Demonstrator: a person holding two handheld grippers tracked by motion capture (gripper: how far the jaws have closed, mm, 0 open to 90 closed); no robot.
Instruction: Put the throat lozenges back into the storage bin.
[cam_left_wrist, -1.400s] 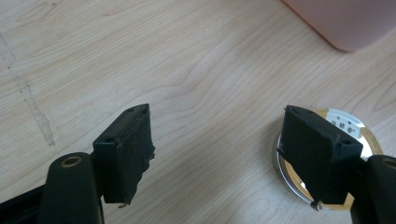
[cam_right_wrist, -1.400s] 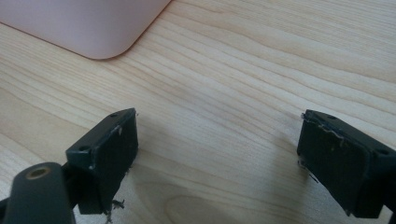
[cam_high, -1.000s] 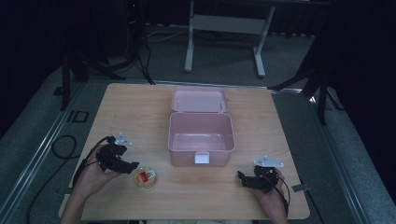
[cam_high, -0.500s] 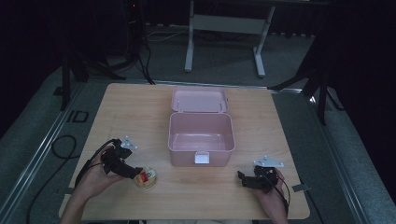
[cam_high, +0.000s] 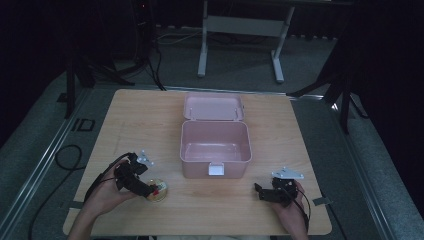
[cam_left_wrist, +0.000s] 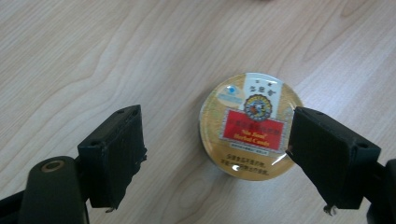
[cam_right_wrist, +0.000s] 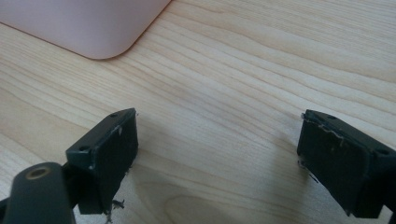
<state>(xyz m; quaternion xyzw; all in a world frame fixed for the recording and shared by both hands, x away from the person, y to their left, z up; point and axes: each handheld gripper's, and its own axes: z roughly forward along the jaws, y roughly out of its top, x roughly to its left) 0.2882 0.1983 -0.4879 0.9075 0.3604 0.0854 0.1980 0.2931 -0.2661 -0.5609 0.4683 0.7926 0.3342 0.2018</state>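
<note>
We see the wooden table (cam_high: 150, 120) as the largest thing, and at its middle the pink box (cam_high: 215, 148) stands open, its lid (cam_high: 213, 107) laid back flat toward the far edge and its white latch (cam_high: 216, 169) facing us. Nothing lies inside it that we can make out. Our right gripper (cam_high: 262, 190) rests low on the table near the front right corner, well apart from the box, its jaws spread wide over bare wood; in the right gripper view one rounded corner of the box shows at upper left. Our left gripper (cam_high: 149, 189) sits at the front left with its jaws wide around the round candy tin (cam_left_wrist: 251, 126); the tin lies flat on the table, label up, close against one jaw and clear of the other, not yet clamped. Nothing stands between the tin and the box. Compared with a second ago, our left gripper has slid forward and down onto the tin, while the right gripper has stayed where it was.
</note>
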